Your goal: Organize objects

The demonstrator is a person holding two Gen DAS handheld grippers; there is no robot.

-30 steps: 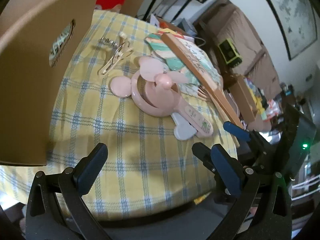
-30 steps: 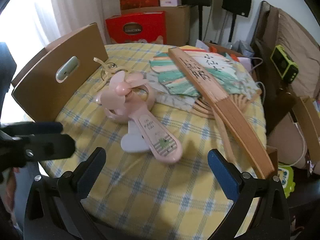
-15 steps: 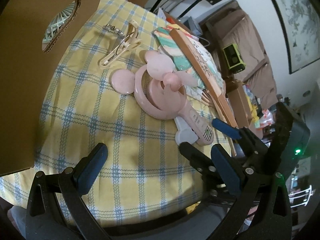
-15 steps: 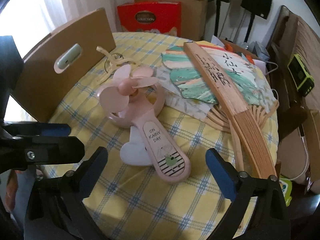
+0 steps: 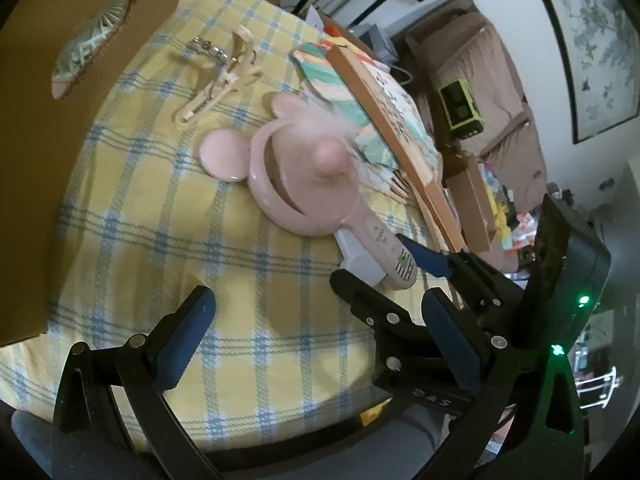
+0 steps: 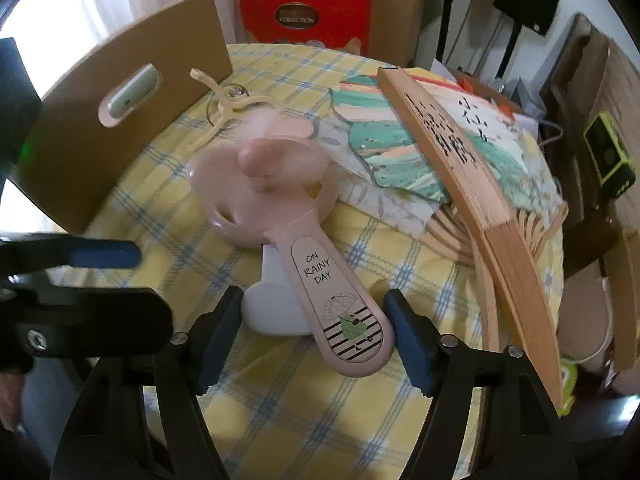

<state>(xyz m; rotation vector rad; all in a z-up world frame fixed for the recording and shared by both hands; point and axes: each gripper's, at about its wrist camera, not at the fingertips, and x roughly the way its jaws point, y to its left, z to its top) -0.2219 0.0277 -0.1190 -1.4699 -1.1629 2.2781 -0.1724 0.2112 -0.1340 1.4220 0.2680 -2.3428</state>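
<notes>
1. Fingers of the right gripper stand at about 6 o'clock in the right wrist view, one on each side of the handle of the pink hand fan. The jaws are closing, with the handle and its white stand between them; the pads seem not to press on it yet.
2. The left gripper hovers at 6 o'clock in its own view, fingers wide apart, with nothing between them, only the yellow checked cloth below.
3. The fan lies flat on the cloth near the table's front edge, and its blades look blurred, so I judge that it is running.
4. Farther, at 2 o'clock, the folding fan lies half open; at 10 o'clock stands the cardboard box, with a cream hair clip beside it.
5. The step in hand is the grasp of the pink fan. Next, the grip must close firmly on the narrow handle, then lift it, probably toward the box.
</notes>
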